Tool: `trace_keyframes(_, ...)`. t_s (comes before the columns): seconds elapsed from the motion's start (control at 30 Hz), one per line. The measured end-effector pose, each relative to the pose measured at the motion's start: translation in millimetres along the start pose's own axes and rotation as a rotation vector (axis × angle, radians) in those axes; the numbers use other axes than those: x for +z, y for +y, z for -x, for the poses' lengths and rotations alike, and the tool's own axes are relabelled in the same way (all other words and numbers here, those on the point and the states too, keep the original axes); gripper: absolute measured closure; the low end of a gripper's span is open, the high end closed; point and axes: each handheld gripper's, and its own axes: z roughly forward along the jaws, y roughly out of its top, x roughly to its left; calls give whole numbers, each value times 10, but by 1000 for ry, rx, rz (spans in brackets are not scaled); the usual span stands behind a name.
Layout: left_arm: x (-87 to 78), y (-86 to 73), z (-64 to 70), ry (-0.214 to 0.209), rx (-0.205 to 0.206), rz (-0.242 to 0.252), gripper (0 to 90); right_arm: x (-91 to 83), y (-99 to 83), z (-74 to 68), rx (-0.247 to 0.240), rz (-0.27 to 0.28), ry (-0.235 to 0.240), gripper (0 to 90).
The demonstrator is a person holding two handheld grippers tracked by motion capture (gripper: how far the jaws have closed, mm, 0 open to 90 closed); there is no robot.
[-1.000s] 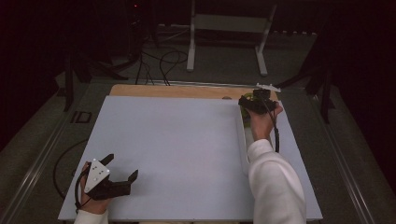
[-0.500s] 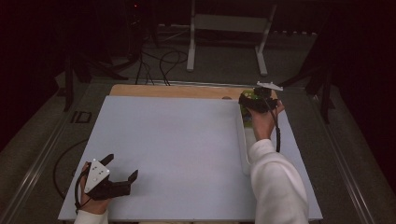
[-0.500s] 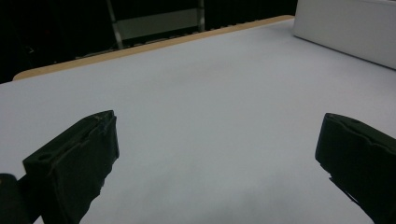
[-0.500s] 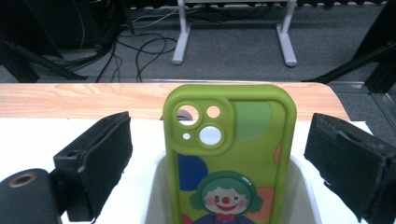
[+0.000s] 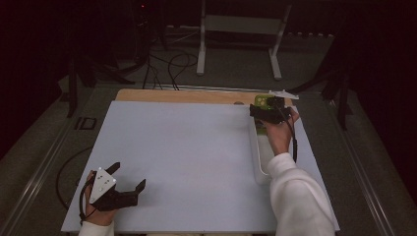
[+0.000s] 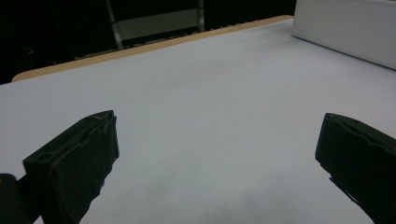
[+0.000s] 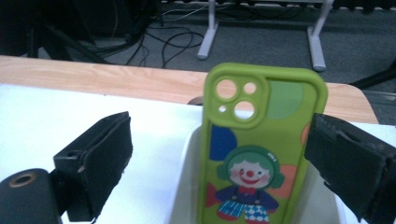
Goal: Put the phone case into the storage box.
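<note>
A green phone case [image 7: 259, 154] with a cartoon clown printed on it is seen standing upright in a white tray [image 5: 261, 164] at the right side of the desk [image 5: 187, 157], its camera cut-outs at the top. The right tool [image 5: 268, 112] is held at the tray's far end with its jaws spread; the case sits between them, and in the right gripper view the right jaw seems to meet the case's edge while the left jaw is well apart from it. The left tool [image 5: 127, 183] is rested near the front left corner of the desk, its jaws spread with nothing between them. In the left gripper view the white tray's long wall [image 6: 345, 32] is seen far off to the right. The desk is covered by a pale sheet, and a wooden strip [image 5: 182, 96] is left bare along its far edge. Beyond it, a dark room is shown, with a grey floor, loose cables [image 5: 169, 61] and a white metal stand [image 5: 241, 37].
</note>
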Motion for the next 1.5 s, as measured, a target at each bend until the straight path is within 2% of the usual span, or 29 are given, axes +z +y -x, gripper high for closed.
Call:
trace_keyframes(0.43,2,0,1,-2,2,-5,0,-279,-96,-158,-74,6,90,75)
trace_keyframes(0.6,2,2,1,-3,0,-4,0,-396,-145,-196,-81,15,125,75)
trace_keyframes(0.9,8,4,1,-2,-1,-8,0,-715,-324,-284,-120,36,199,75)
trace_keyframes(1.2,8,6,-2,-5,-2,-10,0,-940,-540,-368,-164,58,238,75)
trace_keyframes(1.5,0,10,-16,-3,-7,-6,0,-1115,-774,-346,-135,92,284,75)
